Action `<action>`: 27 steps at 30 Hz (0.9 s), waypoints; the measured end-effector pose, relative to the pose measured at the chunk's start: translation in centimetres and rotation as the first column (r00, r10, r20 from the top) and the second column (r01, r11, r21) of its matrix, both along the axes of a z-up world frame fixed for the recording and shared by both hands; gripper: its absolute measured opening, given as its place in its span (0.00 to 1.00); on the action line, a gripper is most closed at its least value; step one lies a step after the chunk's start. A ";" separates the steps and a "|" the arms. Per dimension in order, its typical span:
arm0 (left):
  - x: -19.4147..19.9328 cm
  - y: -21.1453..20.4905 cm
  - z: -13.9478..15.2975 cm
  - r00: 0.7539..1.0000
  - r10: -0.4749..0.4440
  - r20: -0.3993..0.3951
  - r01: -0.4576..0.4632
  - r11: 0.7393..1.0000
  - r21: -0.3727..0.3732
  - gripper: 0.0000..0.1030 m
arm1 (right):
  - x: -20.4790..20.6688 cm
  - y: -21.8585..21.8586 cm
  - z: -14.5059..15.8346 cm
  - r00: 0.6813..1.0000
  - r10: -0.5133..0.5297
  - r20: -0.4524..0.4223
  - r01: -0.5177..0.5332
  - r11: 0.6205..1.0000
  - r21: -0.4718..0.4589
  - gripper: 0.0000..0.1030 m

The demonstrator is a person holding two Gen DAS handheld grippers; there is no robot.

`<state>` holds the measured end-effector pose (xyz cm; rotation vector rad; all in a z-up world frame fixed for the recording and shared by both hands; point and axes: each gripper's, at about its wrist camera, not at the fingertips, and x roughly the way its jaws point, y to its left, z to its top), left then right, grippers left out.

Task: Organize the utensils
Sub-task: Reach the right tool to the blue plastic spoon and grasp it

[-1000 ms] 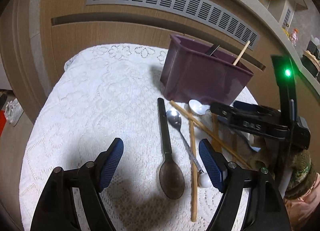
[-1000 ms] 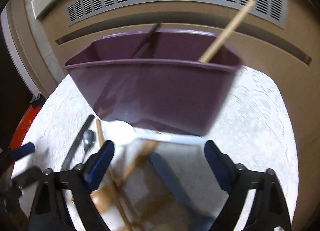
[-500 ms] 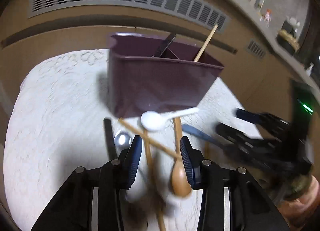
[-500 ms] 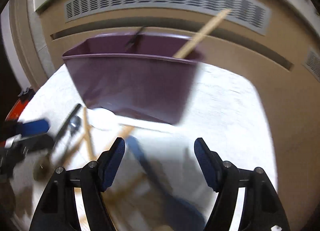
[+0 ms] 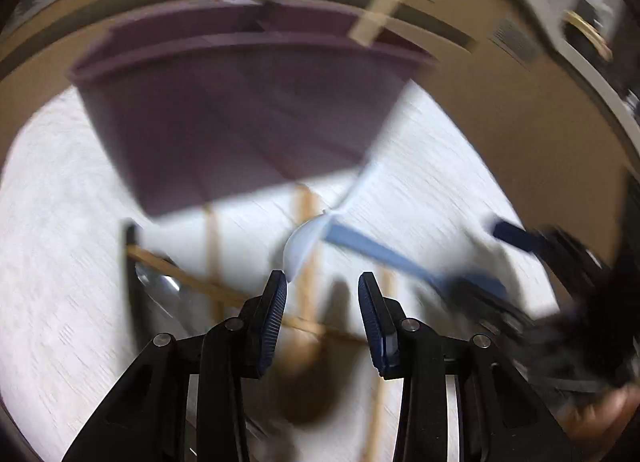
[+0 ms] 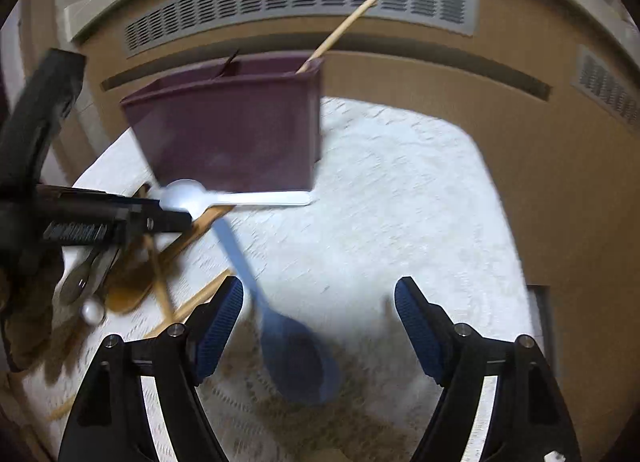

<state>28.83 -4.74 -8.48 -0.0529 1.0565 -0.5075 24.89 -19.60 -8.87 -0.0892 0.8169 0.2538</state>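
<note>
A purple utensil bin [image 6: 236, 129] stands on the white lace cloth [image 6: 400, 197]; it also shows in the left wrist view [image 5: 240, 113]. A chopstick [image 6: 340, 31] and a dark utensil lean inside it. A white plastic spoon [image 6: 224, 197] lies in front of the bin, its bowl just ahead of my left gripper [image 5: 322, 282], which is half open and empty. A blue spoon [image 6: 288, 342] lies between the fingers of my open right gripper [image 6: 318, 302]. A wooden spoon [image 6: 132, 286], chopsticks [image 5: 208, 286] and a metal spoon [image 5: 156, 282] lie to the left.
A wooden cabinet face with a grey vent grille [image 6: 300, 1] stands right behind the table. The cloth's rounded right edge [image 6: 504, 201] is close. The left gripper's body [image 6: 100, 217] reaches in from the left of the right wrist view.
My left gripper has narrowed and moved forward and right to the white spoon's bowl. My right gripper has backed off to the right, staying open over the blue spoon.
</note>
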 end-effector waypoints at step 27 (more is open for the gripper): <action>1.0 -4.8 2.6 0.977 -0.199 0.080 0.189 0.975 0.116 0.39 | -0.7 -1.0 -0.2 0.982 0.077 -0.174 -0.061 0.993 0.099 0.08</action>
